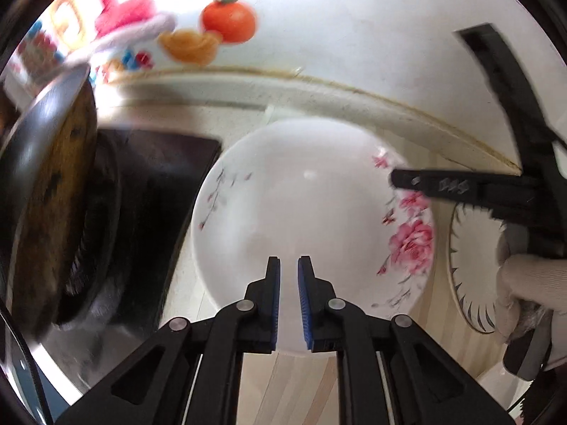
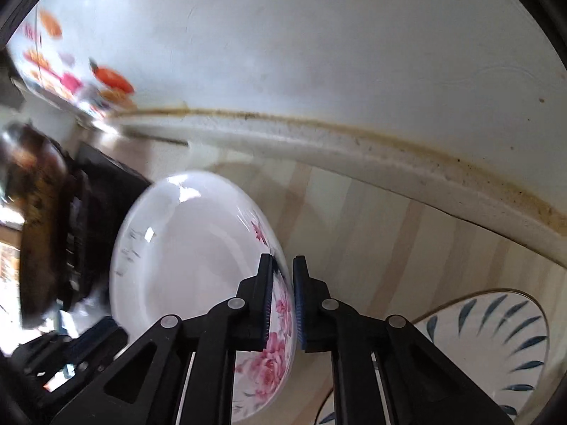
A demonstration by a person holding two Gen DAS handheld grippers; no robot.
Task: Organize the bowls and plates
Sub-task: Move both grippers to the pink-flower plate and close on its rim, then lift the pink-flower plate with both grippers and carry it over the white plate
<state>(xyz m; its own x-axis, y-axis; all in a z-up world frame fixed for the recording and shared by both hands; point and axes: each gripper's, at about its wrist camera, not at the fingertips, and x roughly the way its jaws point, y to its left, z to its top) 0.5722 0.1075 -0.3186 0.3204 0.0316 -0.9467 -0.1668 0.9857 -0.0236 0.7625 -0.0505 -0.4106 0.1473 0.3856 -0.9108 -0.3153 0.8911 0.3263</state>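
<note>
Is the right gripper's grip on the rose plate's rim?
Yes: in the right wrist view the right gripper has one finger inside and one outside the rose plate rim, at the pink flowers.

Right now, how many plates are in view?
2. The rose-patterned plate sits beside the stove, its rim between the right tool's fingers; the blue-leaf plate lies to its right. Others may be hidden.

No readable text from my cams. Wall decal (image 1: 106, 24) has colored characters, too blurred to read.

Glossy ceramic plate (image 1: 304, 191), wood-grain countertop (image 2: 372, 219)
</note>
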